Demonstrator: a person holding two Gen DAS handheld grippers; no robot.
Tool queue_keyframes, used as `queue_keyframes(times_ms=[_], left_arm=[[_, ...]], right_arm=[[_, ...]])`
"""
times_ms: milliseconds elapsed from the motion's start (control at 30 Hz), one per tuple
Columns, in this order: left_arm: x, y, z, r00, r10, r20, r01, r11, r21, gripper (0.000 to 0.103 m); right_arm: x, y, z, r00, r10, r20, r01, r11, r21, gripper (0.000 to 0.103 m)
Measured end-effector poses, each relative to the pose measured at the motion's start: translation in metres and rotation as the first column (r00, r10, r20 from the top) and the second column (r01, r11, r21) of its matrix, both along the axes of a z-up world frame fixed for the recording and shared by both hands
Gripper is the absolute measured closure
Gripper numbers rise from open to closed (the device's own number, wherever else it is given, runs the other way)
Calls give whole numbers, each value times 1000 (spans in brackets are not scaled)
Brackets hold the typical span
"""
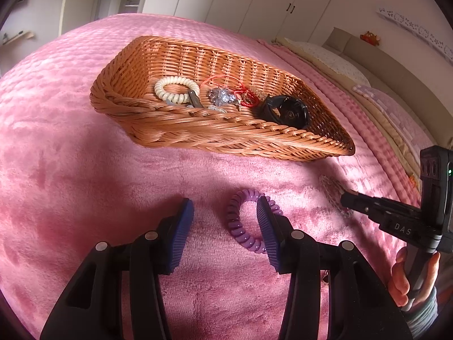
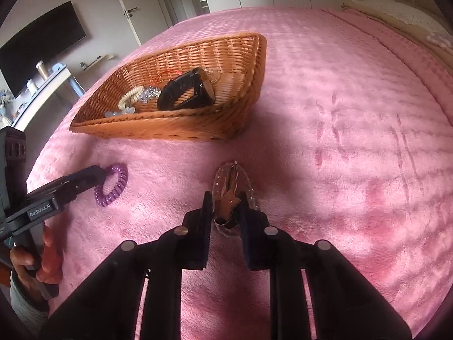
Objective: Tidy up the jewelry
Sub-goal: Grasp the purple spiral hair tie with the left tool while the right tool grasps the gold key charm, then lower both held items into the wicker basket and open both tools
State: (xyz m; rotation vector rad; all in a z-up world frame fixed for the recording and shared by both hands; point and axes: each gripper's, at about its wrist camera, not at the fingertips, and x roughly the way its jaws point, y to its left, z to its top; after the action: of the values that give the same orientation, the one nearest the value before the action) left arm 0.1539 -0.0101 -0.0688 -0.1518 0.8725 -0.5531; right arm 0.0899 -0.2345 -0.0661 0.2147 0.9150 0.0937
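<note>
Item 1. Wicker basket (image 1: pixel 226 138), orange-brown, rectangular, low-walled, resting on a pink plush bed cover (image 1: pixel 70 170). Seen at 12 o'clock from the left wrist view and at 11 o'clock from the right wrist view.

Contents:
- cream spiral hair tie (image 1: pixel 177 89), toward the basket's left end in the left view;
- cluster of clear crystal beads (image 1: pixel 223 97), mid-basket, just beside the cream tie;
- red cord (image 1: pixel 246 96), tangled beside the beads;
- black watch (image 1: pixel 286 110), strap curled, at the right end in the left view;
- a small grey-brown piece beside the cream tie, kind not discernible.

Item 2. Purple spiral hair tie (image 1: pixel 243 221), outside the basket, flat on the cover. The left hand-held gripper (image 1: pixel 225 231) stands spread wide, its right finger (image 1: pixel 267 235) overlapping the coil's right side, its left finger well clear of it.

Item 3. Clear beaded bracelet (image 2: pixel 246 187) with brown metal charms (image 2: pixel 228 198), outside the basket, on the cover at 6 o'clock of the basket's right end in the right view. The right hand-held gripper (image 2: pixel 226 223) is narrowed around its near end; whether the pads actually press it cannot be told.

Edges and room: the basket's braided rim faces both grippers. Open pink cover lies from 1 to 5 o'clock in the right view. Pillows (image 1: pixel 334 62) line the bed's far edge at 2 o'clock in the left view.
</note>
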Motion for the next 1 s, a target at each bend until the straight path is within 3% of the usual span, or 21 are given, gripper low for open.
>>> queue_keyframes(times_ms=[300, 467, 533, 567, 633, 800, 1000], left_arm=[[0, -4, -1, 1000, -24, -7, 24, 1000, 16, 58], [-9, -24, 1, 999, -38, 28, 33, 986, 166, 59], [-17, -34, 2, 997, -38, 63, 21, 966, 256, 78], [-18, -35, 2, 997, -42, 72, 21, 961, 275, 93], [-22, -38, 5, 994, -51, 95, 21, 957, 290, 94], [-34, -24, 32, 985, -42, 165, 2, 972, 235, 95], [-28, -13, 109, 953, -32, 303, -12, 990, 143, 95]], right_arm=[[-37, 8, 17, 997, 40, 63, -45, 997, 69, 87], [-45, 29, 6, 997, 69, 40, -70, 997, 32, 87], [-46, 31, 6, 996, 72, 42, -73, 997, 26, 87], [-48, 31, 8, 996, 71, 50, -73, 997, 25, 87], [-50, 29, 13, 996, 65, 62, -67, 997, 28, 87], [-52, 26, 31, 994, 59, 88, -62, 998, 30, 87], [-39, 37, 91, 974, 86, 208, -80, 996, -33, 87]])
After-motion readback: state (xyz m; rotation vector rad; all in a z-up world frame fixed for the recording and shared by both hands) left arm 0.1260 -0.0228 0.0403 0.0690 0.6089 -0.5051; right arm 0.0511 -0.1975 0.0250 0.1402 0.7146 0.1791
